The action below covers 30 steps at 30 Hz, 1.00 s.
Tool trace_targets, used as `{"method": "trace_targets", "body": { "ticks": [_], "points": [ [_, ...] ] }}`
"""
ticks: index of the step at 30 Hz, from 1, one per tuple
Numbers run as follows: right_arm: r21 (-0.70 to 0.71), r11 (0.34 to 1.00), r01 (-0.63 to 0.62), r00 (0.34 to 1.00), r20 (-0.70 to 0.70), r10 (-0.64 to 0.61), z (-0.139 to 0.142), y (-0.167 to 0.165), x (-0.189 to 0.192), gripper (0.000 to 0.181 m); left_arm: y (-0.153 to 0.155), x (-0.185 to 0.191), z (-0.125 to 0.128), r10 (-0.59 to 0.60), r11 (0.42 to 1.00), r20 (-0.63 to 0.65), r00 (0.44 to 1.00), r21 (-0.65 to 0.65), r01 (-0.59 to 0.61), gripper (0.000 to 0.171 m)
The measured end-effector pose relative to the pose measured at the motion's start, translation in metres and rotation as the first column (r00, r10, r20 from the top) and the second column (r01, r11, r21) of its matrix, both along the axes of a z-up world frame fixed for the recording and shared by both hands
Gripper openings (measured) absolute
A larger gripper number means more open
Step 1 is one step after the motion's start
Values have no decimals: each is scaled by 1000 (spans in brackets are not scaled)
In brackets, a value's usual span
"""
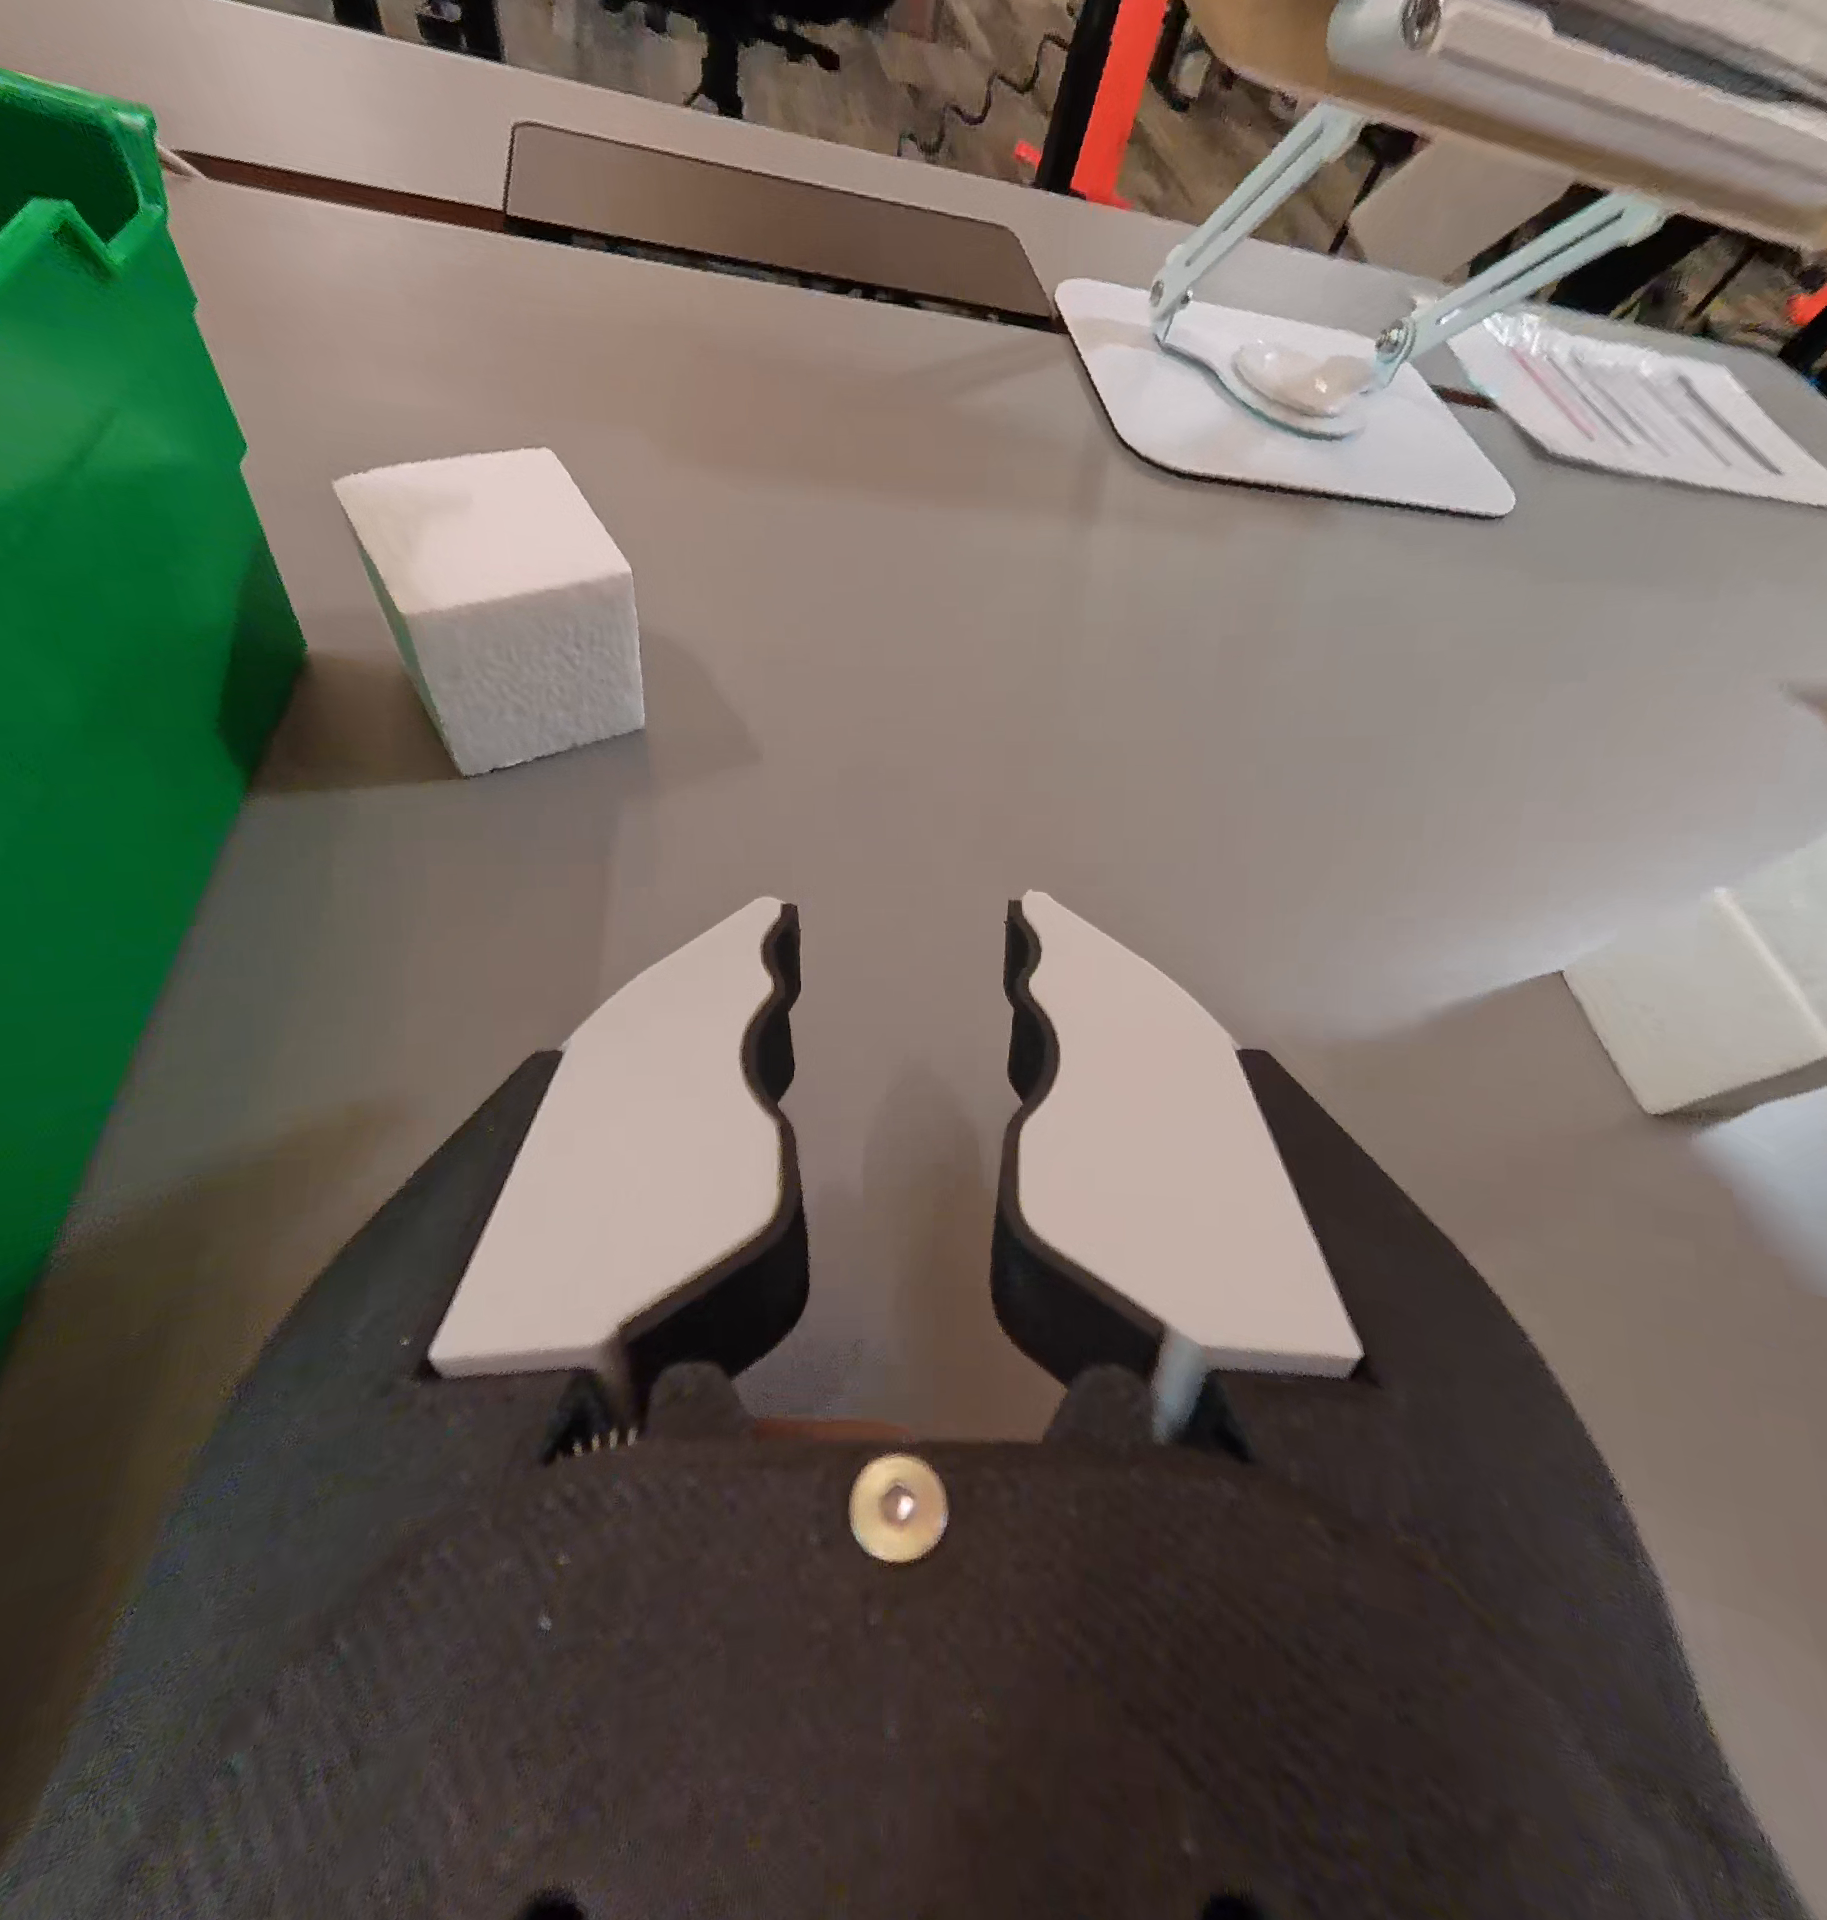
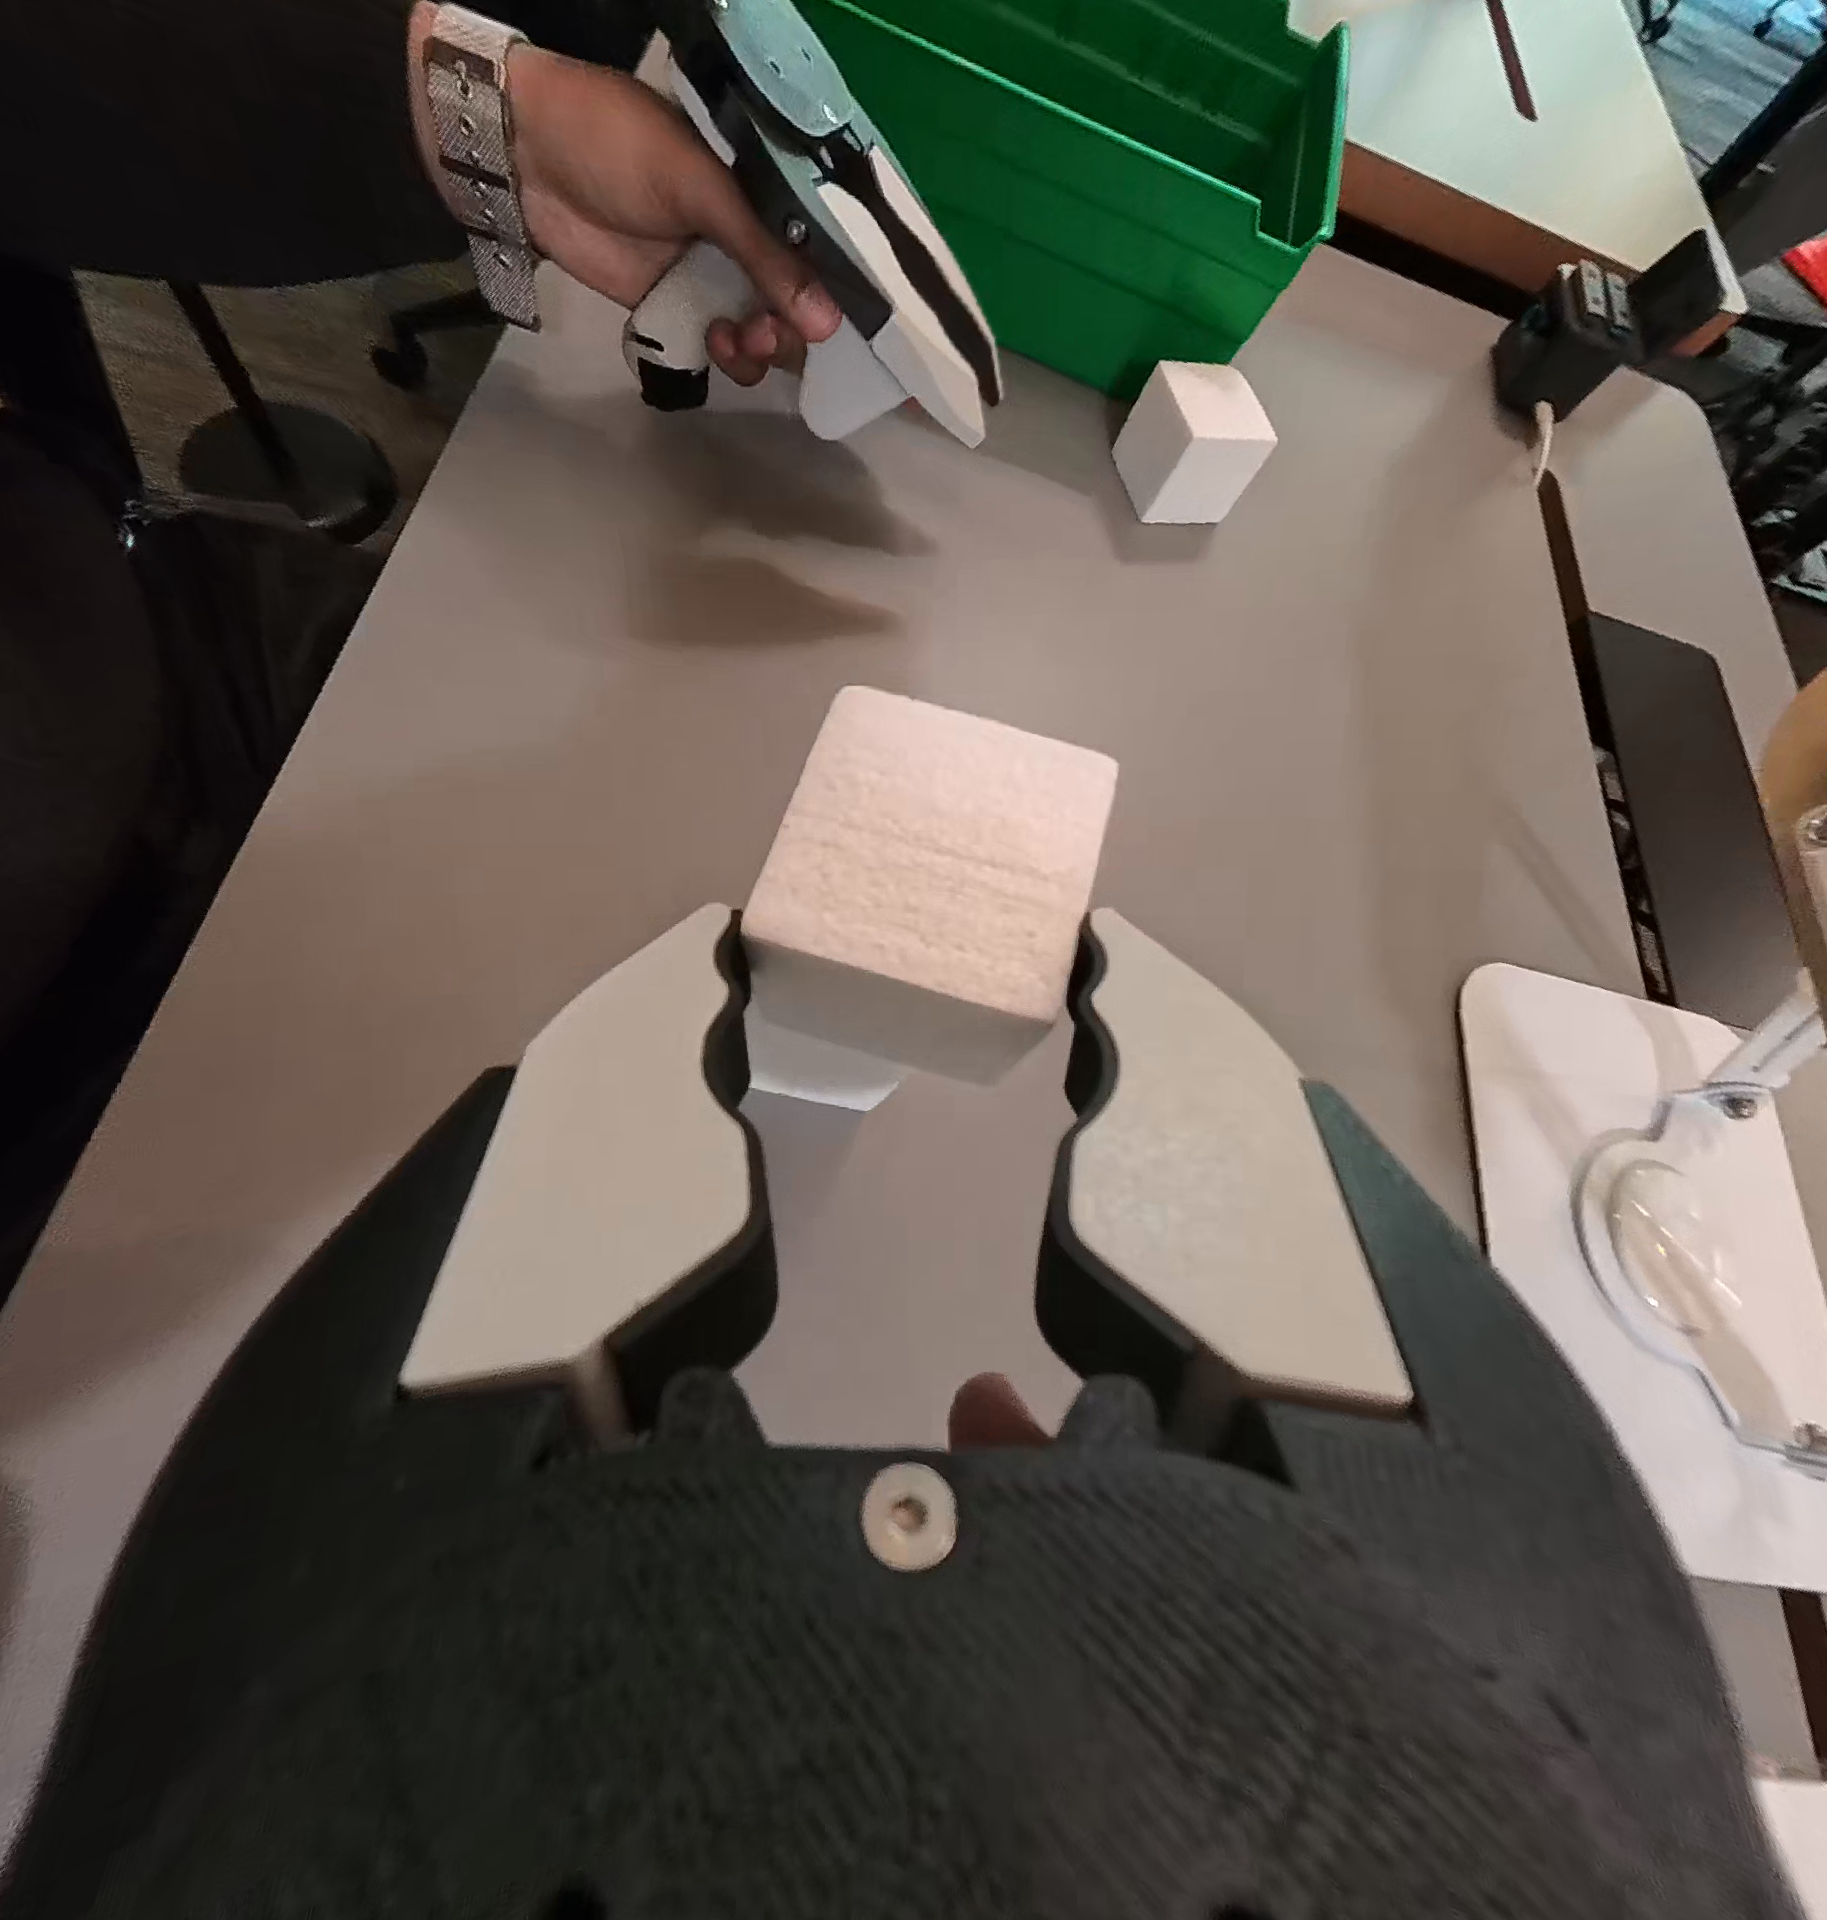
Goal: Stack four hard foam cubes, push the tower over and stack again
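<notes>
Here we held a white square-edged foam cube [image 2: 924,894] clamped at the right gripper [image 2: 904,951] tips, raised off the grey table [image 2: 597,727], while the left gripper [image 1: 901,914] hovered with jaws apart, empty, near a second white foam cube [image 1: 504,603] beside the green plastic bin [image 1: 88,582].

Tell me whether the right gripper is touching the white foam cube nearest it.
Touching. The right wrist view shows the right gripper with both fingertips pressed against opposite sides of the white foam cube.

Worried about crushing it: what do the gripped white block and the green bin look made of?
White block: likely polystyrene foam, matte, with a grainy, beaded surface. Green bin: apparently rigid moulded plastic, smooth and slightly glossy, with crisp stepped edges.
</notes>
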State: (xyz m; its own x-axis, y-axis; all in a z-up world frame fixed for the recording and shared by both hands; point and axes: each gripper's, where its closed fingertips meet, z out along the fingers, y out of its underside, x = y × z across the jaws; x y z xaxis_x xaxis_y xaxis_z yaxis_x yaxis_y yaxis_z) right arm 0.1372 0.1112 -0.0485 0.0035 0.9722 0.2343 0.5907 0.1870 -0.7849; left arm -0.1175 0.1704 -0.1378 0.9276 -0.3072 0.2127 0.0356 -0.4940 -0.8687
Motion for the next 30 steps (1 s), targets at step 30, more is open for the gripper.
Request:
{"method": "trace_targets", "body": {
  "ticks": [30],
  "points": [
    [-77, 987, -143, 989, 28, 145, -22, -2, -13, 60, -26, -17, -13, 4, 998, -59, 998, -56, -8, 39]
  ]
}}
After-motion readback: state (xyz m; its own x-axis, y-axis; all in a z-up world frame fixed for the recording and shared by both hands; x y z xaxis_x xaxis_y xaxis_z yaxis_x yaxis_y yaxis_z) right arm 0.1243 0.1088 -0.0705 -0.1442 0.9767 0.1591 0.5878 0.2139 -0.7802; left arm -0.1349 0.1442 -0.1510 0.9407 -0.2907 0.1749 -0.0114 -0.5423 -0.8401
